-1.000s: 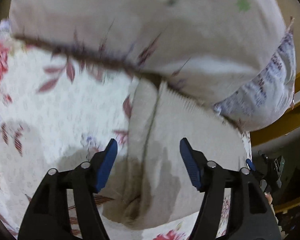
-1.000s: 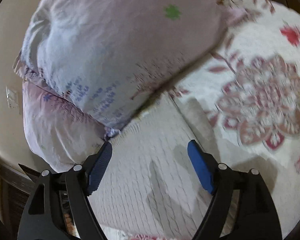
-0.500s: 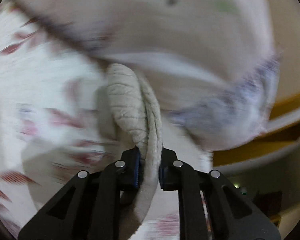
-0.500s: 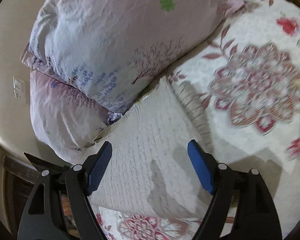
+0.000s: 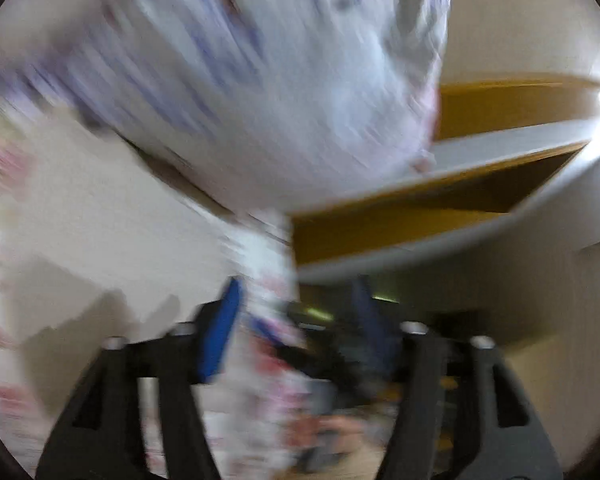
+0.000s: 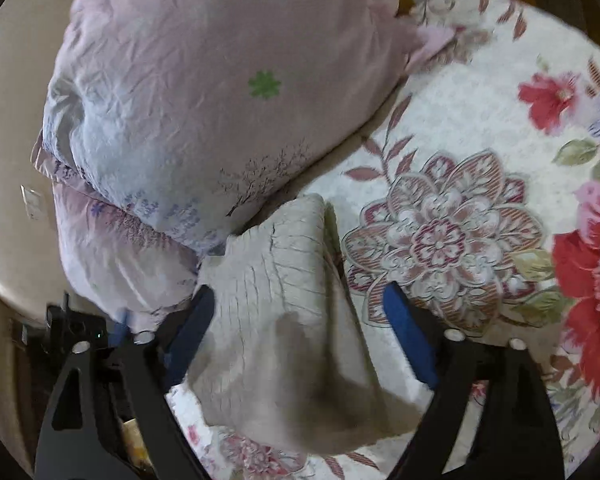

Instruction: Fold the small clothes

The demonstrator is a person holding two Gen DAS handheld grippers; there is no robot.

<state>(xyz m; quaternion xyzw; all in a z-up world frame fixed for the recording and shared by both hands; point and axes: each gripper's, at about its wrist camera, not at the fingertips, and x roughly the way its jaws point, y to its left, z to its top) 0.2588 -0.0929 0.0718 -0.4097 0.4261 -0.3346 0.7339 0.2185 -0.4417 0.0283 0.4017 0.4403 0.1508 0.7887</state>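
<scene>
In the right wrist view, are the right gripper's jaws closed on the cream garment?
No, the right gripper has its jaws spread wide, with the cream garment lying loose between them on the floral bedspread.

left gripper: jaws apart, nothing clamped, view motion-blurred
right gripper: jaws wide apart, pointing downward, nothing clamped

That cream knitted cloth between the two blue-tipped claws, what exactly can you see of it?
The cream knitted cloth looks like soft ribbed or cable-knit fabric, folded over itself into a thick, rumpled wedge with a raised fold edge at the top. It lies on the floral bedspread, its upper end against the lilac pillows. The right gripper is open and straddles it; whether the fingers touch it is unclear.
</scene>
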